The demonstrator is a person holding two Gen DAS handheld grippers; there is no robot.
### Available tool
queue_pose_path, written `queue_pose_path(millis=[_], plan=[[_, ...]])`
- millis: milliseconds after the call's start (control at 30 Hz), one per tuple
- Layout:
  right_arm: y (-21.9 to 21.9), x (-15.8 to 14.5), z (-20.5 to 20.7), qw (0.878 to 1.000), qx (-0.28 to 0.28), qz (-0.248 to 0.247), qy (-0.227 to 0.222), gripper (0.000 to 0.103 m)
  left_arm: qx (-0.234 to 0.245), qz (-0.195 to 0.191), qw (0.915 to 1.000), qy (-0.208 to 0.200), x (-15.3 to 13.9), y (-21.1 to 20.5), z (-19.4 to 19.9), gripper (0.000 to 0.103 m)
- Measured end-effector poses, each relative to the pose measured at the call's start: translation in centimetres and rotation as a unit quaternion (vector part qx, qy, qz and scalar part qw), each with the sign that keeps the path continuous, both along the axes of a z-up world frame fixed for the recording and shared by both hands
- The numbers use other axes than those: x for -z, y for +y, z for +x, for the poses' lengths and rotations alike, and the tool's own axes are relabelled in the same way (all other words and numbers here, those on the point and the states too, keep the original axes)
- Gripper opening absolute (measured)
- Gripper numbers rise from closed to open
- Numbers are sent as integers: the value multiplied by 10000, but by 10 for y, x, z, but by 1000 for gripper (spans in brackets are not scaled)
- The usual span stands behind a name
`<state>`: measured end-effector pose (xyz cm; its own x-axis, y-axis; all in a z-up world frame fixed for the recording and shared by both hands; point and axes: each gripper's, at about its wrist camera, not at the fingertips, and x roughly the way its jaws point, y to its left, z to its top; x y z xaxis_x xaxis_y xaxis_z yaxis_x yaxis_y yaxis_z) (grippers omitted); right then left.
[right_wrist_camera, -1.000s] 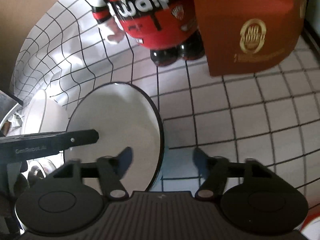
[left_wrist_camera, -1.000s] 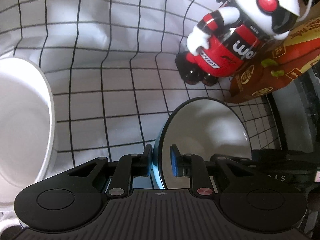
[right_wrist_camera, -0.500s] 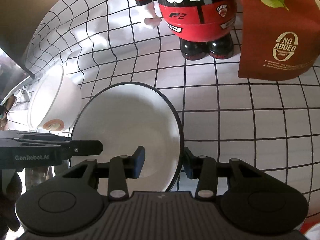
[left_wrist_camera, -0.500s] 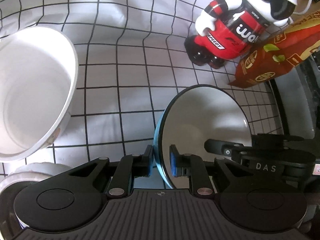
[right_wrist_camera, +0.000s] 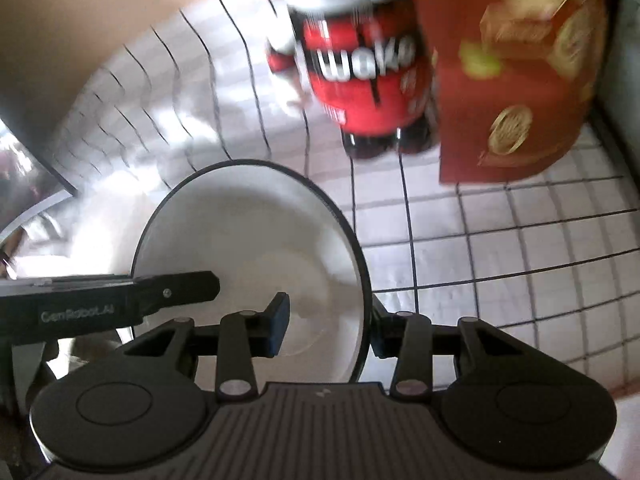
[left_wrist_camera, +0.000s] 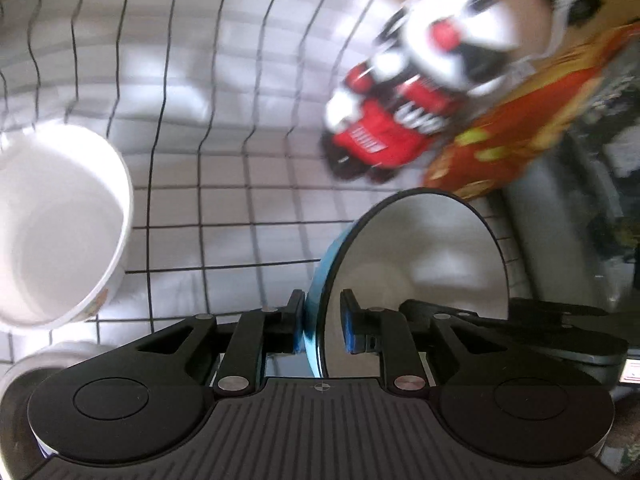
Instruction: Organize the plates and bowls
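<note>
A bowl [left_wrist_camera: 420,264] with a white inside, black rim and light blue outside hangs tilted above the checked cloth, held from two sides. My left gripper [left_wrist_camera: 323,322] straddles its near rim, one pad on the blue outside and one inside; its jaws are easing open with the rim still between them. In the right wrist view the same bowl [right_wrist_camera: 248,248] has my right gripper [right_wrist_camera: 328,320] shut on its right rim, one finger inside and one outside. The left gripper's finger [right_wrist_camera: 160,296] reaches in from the left there. A larger white bowl [left_wrist_camera: 60,232] stands at the left.
A red, white and black robot figure [left_wrist_camera: 400,120] [right_wrist_camera: 360,60] and a red snack bag [left_wrist_camera: 520,132] [right_wrist_camera: 512,100] stand behind the bowl. Another pale bowl rim [left_wrist_camera: 40,360] shows at lower left. A brown wall [right_wrist_camera: 80,20] borders the checked cloth [left_wrist_camera: 240,200].
The right gripper, open a second ago, has shut on the bowl's rim. Both grippers have risen with the bowl, and the larger white bowl has slid further into the left view.
</note>
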<state>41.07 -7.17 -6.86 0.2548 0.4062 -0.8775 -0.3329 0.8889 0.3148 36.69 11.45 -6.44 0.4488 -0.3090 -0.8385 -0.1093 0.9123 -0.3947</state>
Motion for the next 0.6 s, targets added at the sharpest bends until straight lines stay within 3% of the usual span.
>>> queue_pose_path(millis=[133, 233, 433, 600], plan=[[-11, -37, -36, 9999, -21, 67, -111, 41, 273, -71, 9995, 117, -30, -7, -32, 25], [-13, -44, -66, 9999, -144, -19, -3, 41, 532, -103, 9978, 388, -28, -17, -58, 28], [-19, -17, -104, 9988, -181, -170, 434, 41, 636, -206, 9924, 1032, 11, -23, -91, 28], [-14, 5, -122, 9973, -275, -380, 562, 41, 607, -93, 9920, 1099, 24, -22, -109, 28]])
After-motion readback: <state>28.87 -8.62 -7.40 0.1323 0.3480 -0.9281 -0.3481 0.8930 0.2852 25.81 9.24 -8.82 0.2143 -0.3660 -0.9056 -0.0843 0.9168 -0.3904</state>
